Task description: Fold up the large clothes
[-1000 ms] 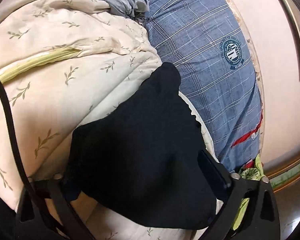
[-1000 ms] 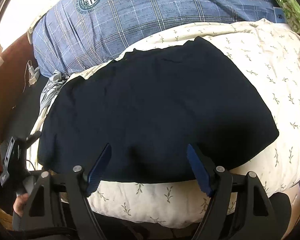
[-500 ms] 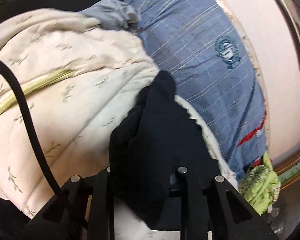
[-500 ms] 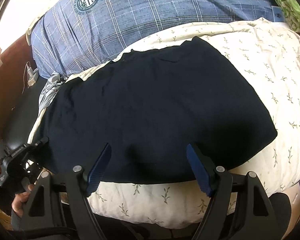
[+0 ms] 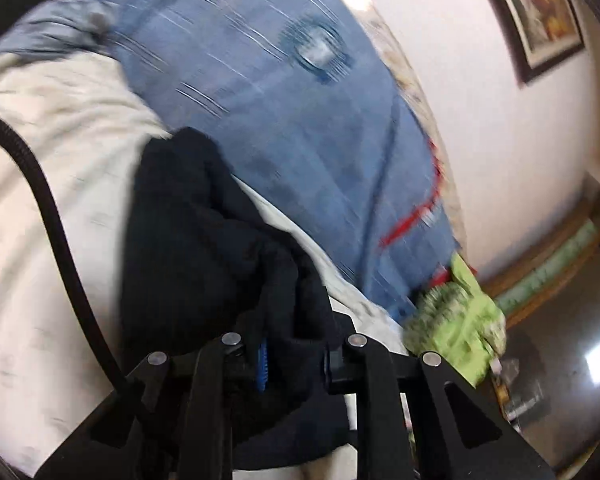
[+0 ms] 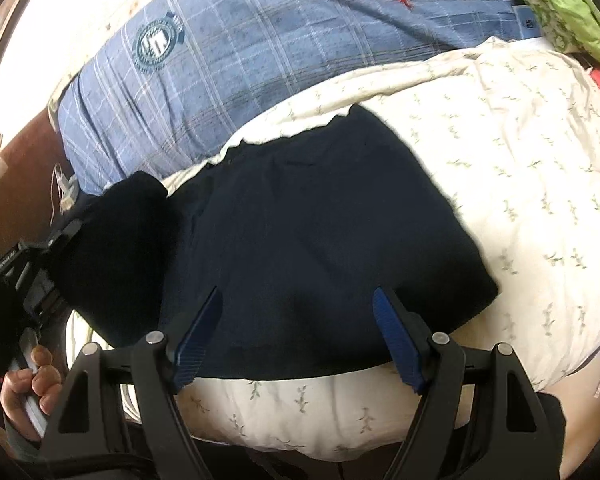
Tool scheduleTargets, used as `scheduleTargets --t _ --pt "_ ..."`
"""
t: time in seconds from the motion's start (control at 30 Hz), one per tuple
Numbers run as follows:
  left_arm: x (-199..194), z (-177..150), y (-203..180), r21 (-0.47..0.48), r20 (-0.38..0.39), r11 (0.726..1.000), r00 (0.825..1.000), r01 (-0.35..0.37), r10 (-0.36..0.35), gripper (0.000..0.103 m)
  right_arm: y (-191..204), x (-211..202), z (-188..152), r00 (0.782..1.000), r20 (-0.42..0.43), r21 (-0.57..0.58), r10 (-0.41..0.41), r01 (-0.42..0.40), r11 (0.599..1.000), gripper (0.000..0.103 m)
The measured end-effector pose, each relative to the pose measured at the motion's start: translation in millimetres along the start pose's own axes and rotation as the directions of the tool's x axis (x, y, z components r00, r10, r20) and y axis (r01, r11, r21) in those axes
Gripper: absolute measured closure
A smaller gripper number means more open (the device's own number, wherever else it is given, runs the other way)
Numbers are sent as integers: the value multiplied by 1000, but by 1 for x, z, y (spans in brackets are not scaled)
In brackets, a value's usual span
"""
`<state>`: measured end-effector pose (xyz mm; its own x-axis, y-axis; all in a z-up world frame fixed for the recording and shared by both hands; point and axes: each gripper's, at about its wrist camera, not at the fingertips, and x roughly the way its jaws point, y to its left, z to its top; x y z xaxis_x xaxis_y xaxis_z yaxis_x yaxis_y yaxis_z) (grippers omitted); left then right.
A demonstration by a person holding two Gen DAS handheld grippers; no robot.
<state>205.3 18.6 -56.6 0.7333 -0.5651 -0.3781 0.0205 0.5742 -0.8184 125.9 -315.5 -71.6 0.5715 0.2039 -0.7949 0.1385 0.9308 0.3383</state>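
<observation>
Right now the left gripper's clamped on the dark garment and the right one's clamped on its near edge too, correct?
Half right. The left gripper is shut on the dark garment, but the right wrist view shows the right gripper open, its fingers spread above the near edge.

Your left wrist camera sits low and very close, looking along the dark garment (image 5: 204, 248) toward the blue plaid pillow (image 5: 300, 140) and the wall. Your right wrist camera stands back at the quilt's (image 6: 520, 184) near edge, looking down and across. Both share garment (image 6: 320, 240), pillow (image 6: 260, 64) and quilt (image 5: 40, 200).
</observation>
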Motion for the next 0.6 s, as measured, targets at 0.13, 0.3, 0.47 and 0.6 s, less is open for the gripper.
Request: scheduleTargets --t 0.13,0.3,0.47,0.6 --pt "38 -31 -49 105 -95 992 994 69 -59 103 -29 -22 14 999 48 48 12 -15 999 25" --pt "27 -54 -60 202 -35 979 998 -35 43 98 -34 -32 64 982 53 0 180 -180 984 25" --pt "-26 -52 -12 129 54 970 978 -208 202 34 27 7 89 963 -71 -192 261 -270 944 25" --pt "-40 -49 17 95 58 958 962 -270 265 34 67 47 87 944 -187 -207 271 -308 929 25"
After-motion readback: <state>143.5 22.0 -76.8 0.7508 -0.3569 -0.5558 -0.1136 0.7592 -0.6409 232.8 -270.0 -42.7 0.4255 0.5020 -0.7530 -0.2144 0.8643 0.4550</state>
